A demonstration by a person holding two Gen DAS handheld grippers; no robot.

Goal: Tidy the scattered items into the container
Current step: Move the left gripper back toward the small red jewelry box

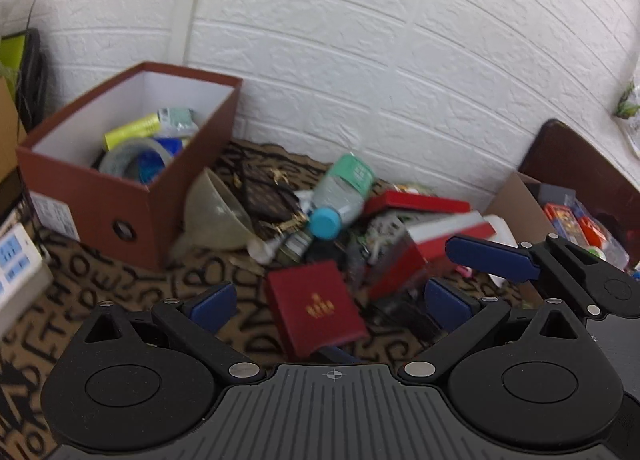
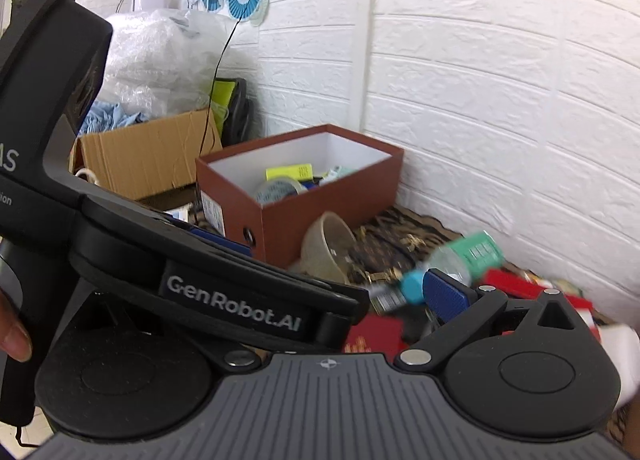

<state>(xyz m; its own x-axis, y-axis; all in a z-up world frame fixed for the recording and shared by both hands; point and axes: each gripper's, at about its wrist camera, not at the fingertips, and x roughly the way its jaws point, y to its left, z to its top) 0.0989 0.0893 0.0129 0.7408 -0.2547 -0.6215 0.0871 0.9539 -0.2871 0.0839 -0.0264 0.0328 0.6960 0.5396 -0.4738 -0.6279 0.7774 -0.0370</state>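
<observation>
Sitting against the white brick wall (image 1: 400, 59) is a brown box (image 1: 120, 211) with white insides. It is open at the top. Inside it are a roll of clear tape (image 1: 132, 157), a yellow-green packet (image 1: 134, 131) and some blue things. The box is near the left end of a mat (image 1: 120, 292) covered with black letters.

Beside the box, almost touching it, a see-through bowl (image 1: 218, 215) lies on its side. Next to the bowl is a dark patterned purse (image 1: 268, 195) with gold bits. A plastic bottle (image 1: 340, 195) with a blue cap and a green label lies tilted on top of the pile. A dark red case (image 1: 316, 308) with a gold mark lies flat on the mat. A bigger red and white box (image 1: 432, 236) sits to the right, with small blurry things under it.

The left hand-held gripper (image 1: 332, 300) hangs over the dark red case with its blue fingers (image 1: 212, 306) wide apart, holding nothing. The right hand-held gripper (image 2: 312, 284) is near the bottle cap. One blue finger (image 2: 446, 296) shows, but the left tool's black body hides the other one, so I cannot tell if it is open. A fingertip (image 2: 16, 340) shows at the left edge.

A cardboard box (image 2: 148, 155) and bubble wrap (image 2: 160, 55) stand behind the brown box.
</observation>
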